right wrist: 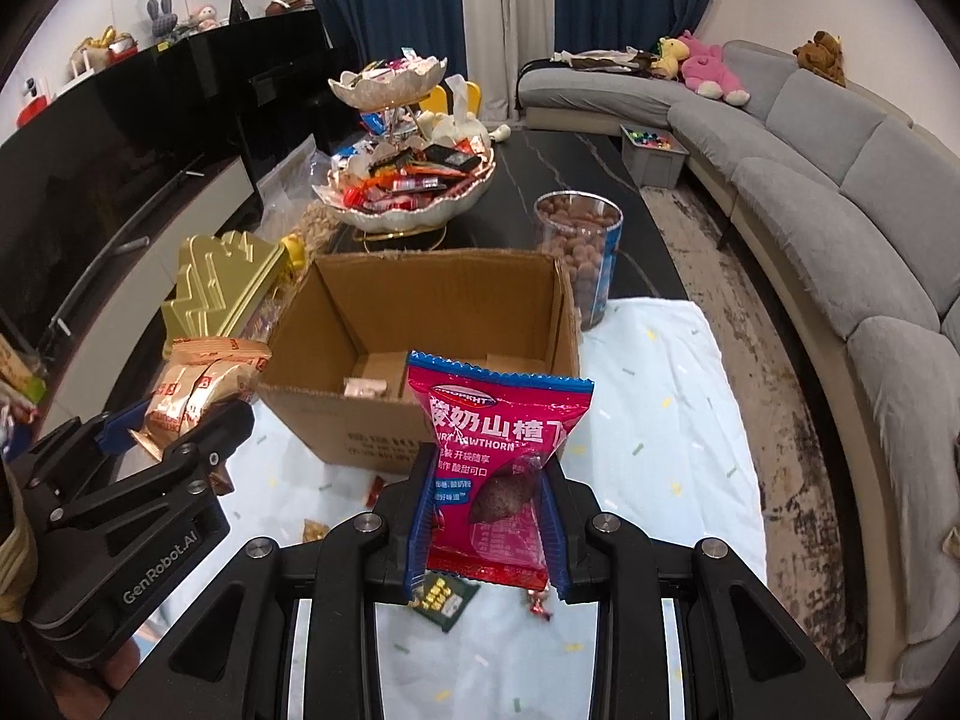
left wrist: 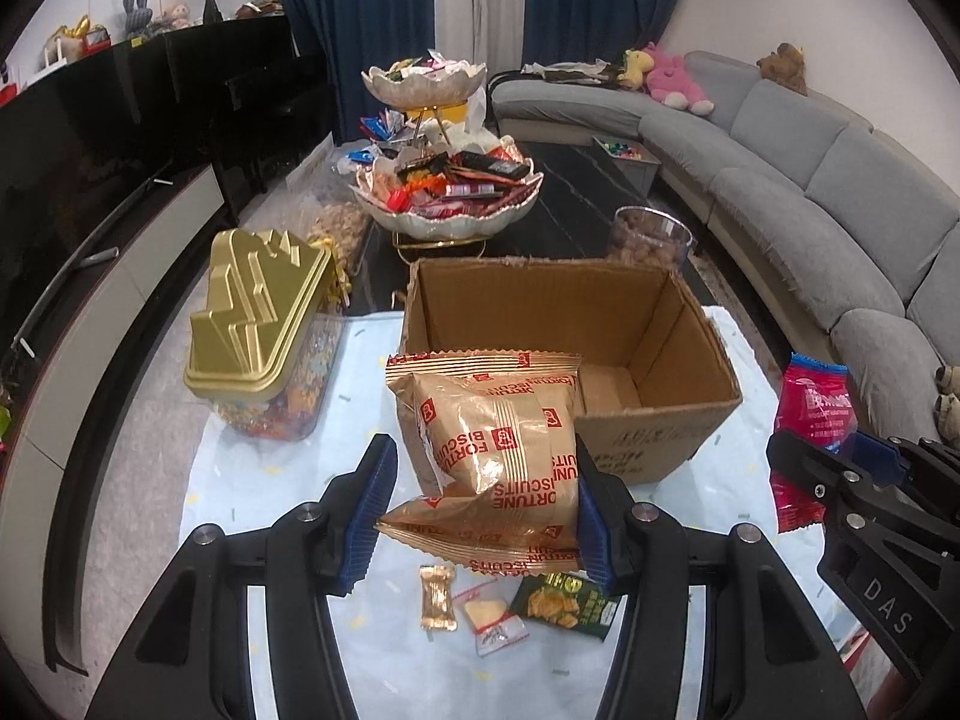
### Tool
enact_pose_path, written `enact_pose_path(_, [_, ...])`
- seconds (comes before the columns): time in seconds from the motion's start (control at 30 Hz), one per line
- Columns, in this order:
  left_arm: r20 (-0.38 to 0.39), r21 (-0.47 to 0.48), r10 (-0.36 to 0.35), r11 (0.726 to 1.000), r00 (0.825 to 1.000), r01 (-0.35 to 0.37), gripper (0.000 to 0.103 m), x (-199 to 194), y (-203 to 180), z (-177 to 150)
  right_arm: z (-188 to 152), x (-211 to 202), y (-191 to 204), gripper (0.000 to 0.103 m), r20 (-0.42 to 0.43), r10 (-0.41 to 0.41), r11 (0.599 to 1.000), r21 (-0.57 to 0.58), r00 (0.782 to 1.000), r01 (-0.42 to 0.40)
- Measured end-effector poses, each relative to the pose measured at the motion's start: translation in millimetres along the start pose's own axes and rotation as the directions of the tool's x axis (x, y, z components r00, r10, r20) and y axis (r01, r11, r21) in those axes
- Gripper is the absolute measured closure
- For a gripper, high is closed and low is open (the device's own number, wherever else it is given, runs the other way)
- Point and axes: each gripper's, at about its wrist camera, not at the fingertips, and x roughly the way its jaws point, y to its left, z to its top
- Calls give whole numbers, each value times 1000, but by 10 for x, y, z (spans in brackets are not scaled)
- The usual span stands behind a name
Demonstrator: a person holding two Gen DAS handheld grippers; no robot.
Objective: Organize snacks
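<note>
Left wrist view: left gripper half-open, blue pads clamping gold crinkled foil biscuit packets, lifted clear of pale blue cloth, likely for carrying to box. Open brown cardboard box just ahead, right of packets; nearly empty. Three small wrapped snacks loose on cloth below jaws.

Right wrist view: right gripper narrow, pinching pink plastic hawthorn snack bag at its waist, bag upright. Same box straight ahead; one small packet inside. Clear cylindrical tub of brown nuts beyond, right.
</note>
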Motion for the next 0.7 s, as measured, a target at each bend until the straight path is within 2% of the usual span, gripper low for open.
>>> enact_pose_path(0.7, [16,4,9,1000,1000,-9,49,208,11,394,450,126,4,71,46,-3,1000,-12,999,4])
